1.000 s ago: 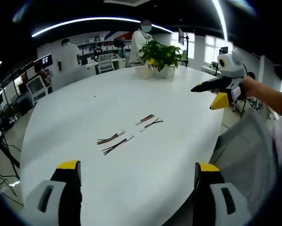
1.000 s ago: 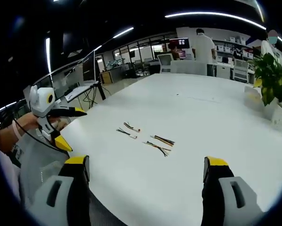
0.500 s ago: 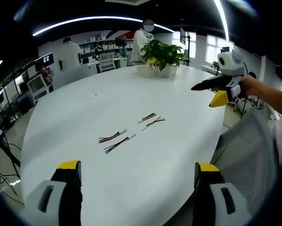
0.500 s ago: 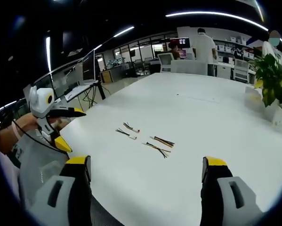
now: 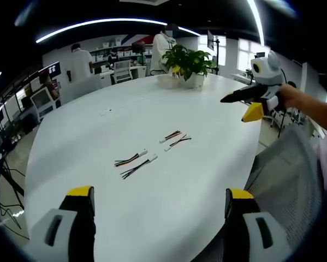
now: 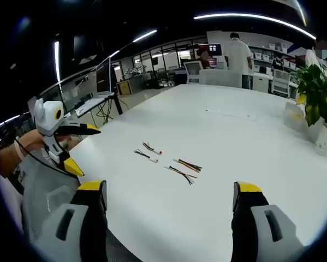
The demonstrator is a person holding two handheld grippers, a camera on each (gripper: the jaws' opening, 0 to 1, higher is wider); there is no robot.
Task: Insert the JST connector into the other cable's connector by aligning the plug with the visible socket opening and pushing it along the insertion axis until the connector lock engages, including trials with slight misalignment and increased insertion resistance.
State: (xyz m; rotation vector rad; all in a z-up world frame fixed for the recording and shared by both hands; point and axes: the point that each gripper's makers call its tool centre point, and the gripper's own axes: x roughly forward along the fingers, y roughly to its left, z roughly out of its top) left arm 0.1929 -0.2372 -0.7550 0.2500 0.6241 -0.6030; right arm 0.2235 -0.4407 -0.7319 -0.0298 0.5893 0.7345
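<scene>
Several short JST cables with white connectors lie on the white round table (image 5: 97, 131). One pair (image 5: 134, 162) is nearer my left gripper, another pair (image 5: 174, 140) lies farther right. In the right gripper view the same cables appear as a left pair (image 6: 147, 151) and a right pair (image 6: 184, 168). My left gripper (image 5: 158, 210) stands open above the near table edge, holding nothing. My right gripper (image 6: 166, 204) is open too, well short of the cables. The right gripper (image 5: 250, 101) also shows at the right of the left gripper view, and the left gripper (image 6: 70, 134) at the left of the right gripper view.
A potted green plant (image 5: 188, 65) stands at the table's far side, also plant (image 6: 316, 103). A grey mesh chair (image 5: 289, 174) sits by the table edge. People stand among desks and monitors (image 6: 237, 54) in the background.
Both views shifted slightly with the hands; the right gripper rose a little in the left gripper view. The cables have not moved.
</scene>
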